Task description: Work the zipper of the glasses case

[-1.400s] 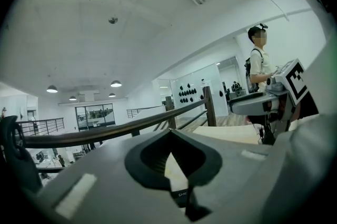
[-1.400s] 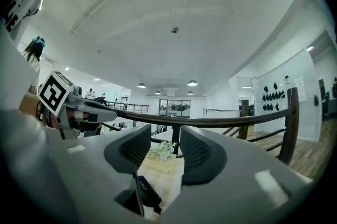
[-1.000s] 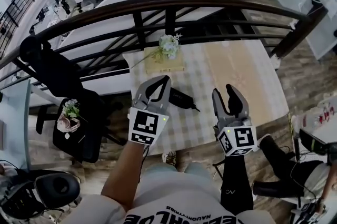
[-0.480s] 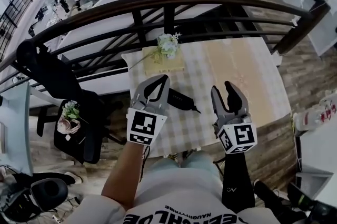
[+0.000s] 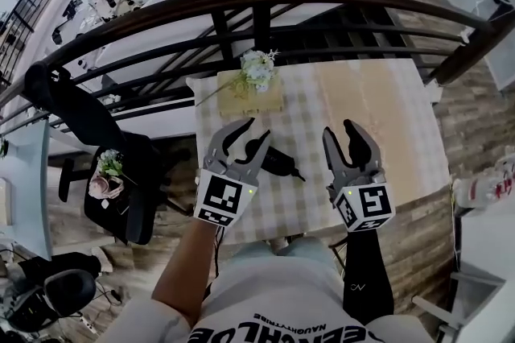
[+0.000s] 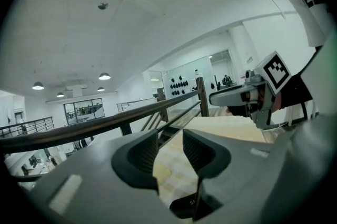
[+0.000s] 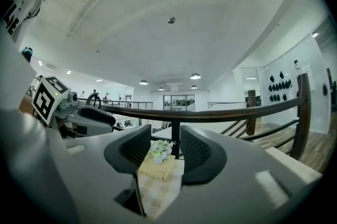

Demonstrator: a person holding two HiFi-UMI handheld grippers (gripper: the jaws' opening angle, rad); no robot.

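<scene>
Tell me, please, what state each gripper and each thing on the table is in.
Left gripper: jaws apart, nothing between them.
Right gripper: jaws apart, nothing between them.
Glasses case: lying on the checked cloth, ungripped; zipper too small to read.
Flowers: resting on the wooden block.
</scene>
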